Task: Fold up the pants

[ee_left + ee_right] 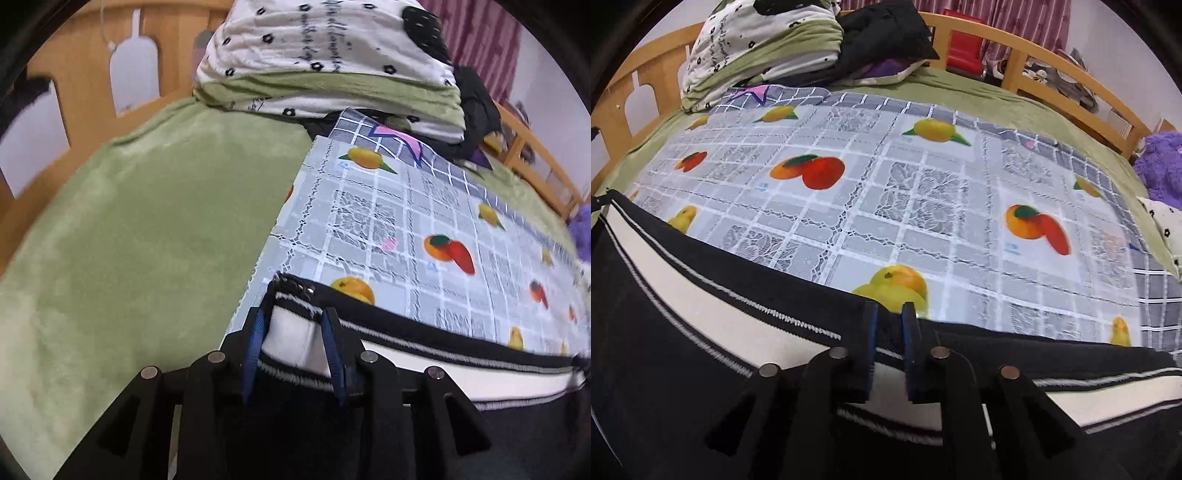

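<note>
Closest to both cameras are the pants [461, 373], dark with a white stripe edged in grey stitching, spread along the near edge of the fruit-print plastic sheet [923, 192].

The left gripper [295, 332] has its blue-padded fingers [330, 347] on either side of a bunched-up end of the pants, right where the white stripe folds over. The fabric fills the gap between them and the pads look pressed against it, so it's a grip on a thick wad of cloth. That corner sits at the sheet's left edge.

The right gripper [890, 321] is nearly closed, its fingers [910, 339] pinching the dark top edge of the pants, with the stripe running underneath and off to both sides. The fingertips end just in front of a printed yellow citrus.

Past the pants, the sheet covers a grey checked cloth [1160, 280] over a green blanket [147, 221]. Further back there's a stack of folded bedding [325, 62], dark clothing [886, 33], a wooden bed rail [1071, 77] and a purple plush thing [1160, 162] to the right.
</note>
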{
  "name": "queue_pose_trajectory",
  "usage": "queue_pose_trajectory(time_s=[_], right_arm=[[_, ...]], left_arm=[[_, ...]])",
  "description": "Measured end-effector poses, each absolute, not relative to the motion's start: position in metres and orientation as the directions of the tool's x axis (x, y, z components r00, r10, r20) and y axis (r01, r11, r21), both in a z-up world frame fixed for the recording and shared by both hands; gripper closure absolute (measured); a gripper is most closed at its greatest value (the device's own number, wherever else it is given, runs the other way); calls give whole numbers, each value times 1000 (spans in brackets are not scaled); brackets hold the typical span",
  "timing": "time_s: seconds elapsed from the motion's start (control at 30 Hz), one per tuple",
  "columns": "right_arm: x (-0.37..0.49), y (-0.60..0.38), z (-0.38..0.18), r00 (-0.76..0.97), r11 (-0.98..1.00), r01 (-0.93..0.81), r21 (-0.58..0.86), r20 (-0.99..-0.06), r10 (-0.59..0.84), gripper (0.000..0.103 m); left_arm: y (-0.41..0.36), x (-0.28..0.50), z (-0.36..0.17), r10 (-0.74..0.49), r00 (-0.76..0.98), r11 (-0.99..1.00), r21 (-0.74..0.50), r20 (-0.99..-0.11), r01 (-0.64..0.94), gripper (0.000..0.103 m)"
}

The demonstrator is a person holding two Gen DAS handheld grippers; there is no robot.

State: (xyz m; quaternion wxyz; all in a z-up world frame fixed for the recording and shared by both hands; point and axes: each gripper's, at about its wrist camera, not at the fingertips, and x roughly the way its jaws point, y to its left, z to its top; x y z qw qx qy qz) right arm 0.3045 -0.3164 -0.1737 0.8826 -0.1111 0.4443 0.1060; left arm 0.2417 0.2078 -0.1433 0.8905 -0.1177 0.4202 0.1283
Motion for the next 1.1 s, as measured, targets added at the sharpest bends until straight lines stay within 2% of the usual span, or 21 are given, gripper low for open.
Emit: queue_pose_trajectory(time_s=[0.03,0.07,0.1,0.17,0.3,0.37,0.4,0.47,0.63,0.73,0.83,0.97,1.1], right_arm=[[298,-324,-165,612,958,-266,-108,-787,81,91],[290,-334,-156,648,966,-235,-108,-758,72,82],[283,-348,-148,678,977,-187,-100,-733,55,70],[280,-373,-147,685,992,-109,-67,-728,26,67],[305,-397,-188,576,995,-7,-96,-814,-74,68],[308,-400,-193,607,996,4,-94,-791,-77,68],[311,-401,-194,609,996,11,-91,-789,-78,67],[310,-402,-195,619,996,8,-93,-781,-78,67],[305,-408,-193,640,998,28,-61,-766,-64,64],[295,-400,-179,645,988,79,-135,-748,-153,61],[270,-393,-153,682,985,112,-132,-710,-173,59],[220,-381,-105,746,993,114,-15,-659,-95,43],[174,-357,-66,780,993,115,24,-621,-75,42]], left_arm=[[203,238,-139,123,621,945,-99,-774,-311,65],[196,234,-135,112,631,952,-99,-768,-289,52],[188,231,-131,93,648,959,-105,-756,-262,47],[166,231,-127,31,678,975,-126,-734,-182,46],[117,259,-145,-23,656,990,-107,-754,-89,46],[106,276,-169,101,608,990,17,-788,-142,45],[109,281,-179,164,576,980,67,-801,-187,41],[128,275,-179,86,604,978,-47,-793,-202,41],[152,258,-168,46,591,959,-130,-805,-251,45],[157,232,-152,-22,599,949,-205,-801,-240,45],[155,197,-130,-26,631,952,-212,-775,-221,46],[151,147,-105,-39,657,950,-231,-753,-209,47],[146,103,-81,-86,672,944,-277,-735,-182,51]])
